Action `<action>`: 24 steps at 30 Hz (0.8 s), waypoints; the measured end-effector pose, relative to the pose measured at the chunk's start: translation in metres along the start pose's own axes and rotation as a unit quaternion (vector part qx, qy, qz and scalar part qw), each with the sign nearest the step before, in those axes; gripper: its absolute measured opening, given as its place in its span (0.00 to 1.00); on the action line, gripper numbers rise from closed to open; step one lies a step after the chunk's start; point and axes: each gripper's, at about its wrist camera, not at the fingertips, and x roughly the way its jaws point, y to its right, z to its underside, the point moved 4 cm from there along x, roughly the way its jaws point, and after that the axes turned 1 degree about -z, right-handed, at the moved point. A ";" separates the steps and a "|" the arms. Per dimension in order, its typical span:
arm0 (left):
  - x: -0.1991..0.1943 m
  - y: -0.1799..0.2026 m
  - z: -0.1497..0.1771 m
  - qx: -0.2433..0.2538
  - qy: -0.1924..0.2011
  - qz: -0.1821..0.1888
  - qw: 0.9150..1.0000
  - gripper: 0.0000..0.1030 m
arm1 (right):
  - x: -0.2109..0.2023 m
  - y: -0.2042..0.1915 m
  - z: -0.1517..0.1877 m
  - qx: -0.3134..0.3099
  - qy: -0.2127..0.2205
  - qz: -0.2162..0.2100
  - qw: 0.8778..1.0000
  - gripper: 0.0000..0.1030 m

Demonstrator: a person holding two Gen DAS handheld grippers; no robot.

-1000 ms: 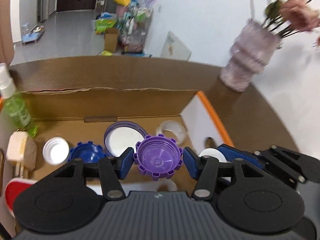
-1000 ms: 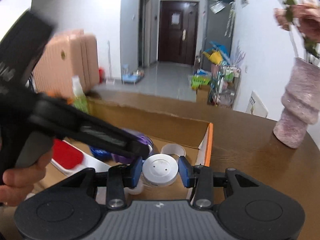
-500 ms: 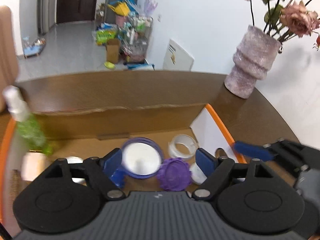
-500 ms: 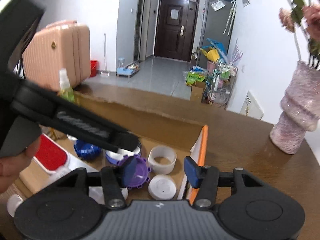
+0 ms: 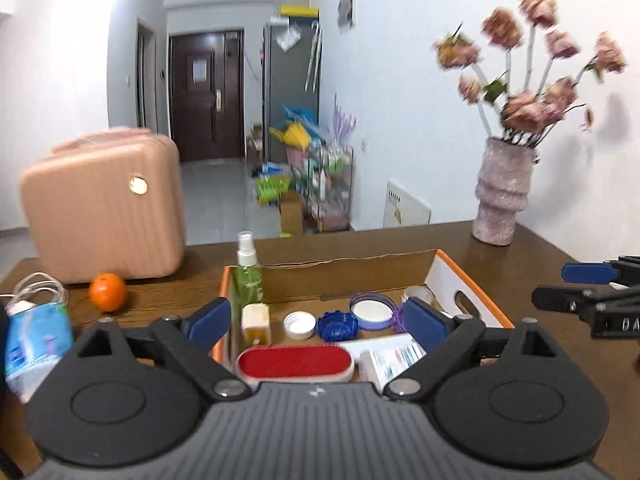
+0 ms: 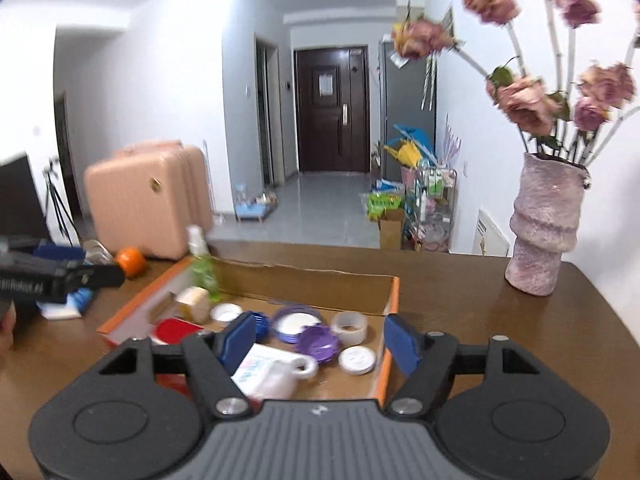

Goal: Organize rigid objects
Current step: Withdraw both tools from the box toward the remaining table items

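Released purple cap (image 6: 317,343), half-hidden leftward.

A shallow cardboard box (image 6: 394,300) with orange edges sits open on the desk (image 6: 480,304), holding the sorted pieces. A purple ridged cap (image 6: 316,345) lies open side up beside a white round lid (image 6: 357,360) near the right wall. Behind them rest a lavender-rimmed lid (image 6: 294,323), a dark blue ridged cap (image 5: 337,325), a small white cap (image 5: 299,325) and a clear tape roll (image 6: 350,325). A green spray bottle (image 5: 248,276) stands upright in the far left corner, with what looks like a cream plug (image 5: 256,322) just before it. A red oval brush (image 5: 294,362) lies flat in front.
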 end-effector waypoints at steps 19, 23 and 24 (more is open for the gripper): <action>-0.213 0.006 0.161 -0.054 0.064 -0.065 0.994 0.98 | -0.192 -0.082 0.151 0.042 0.082 -0.006 0.996 0.86; -0.218 0.007 0.169 -0.047 0.056 -0.066 0.995 0.98 | -0.202 -0.093 0.166 0.047 0.072 -0.015 0.996 0.87; -0.219 0.007 0.169 -0.048 0.058 -0.066 0.995 0.99 | -0.203 -0.095 0.167 0.044 0.072 -0.012 0.996 0.87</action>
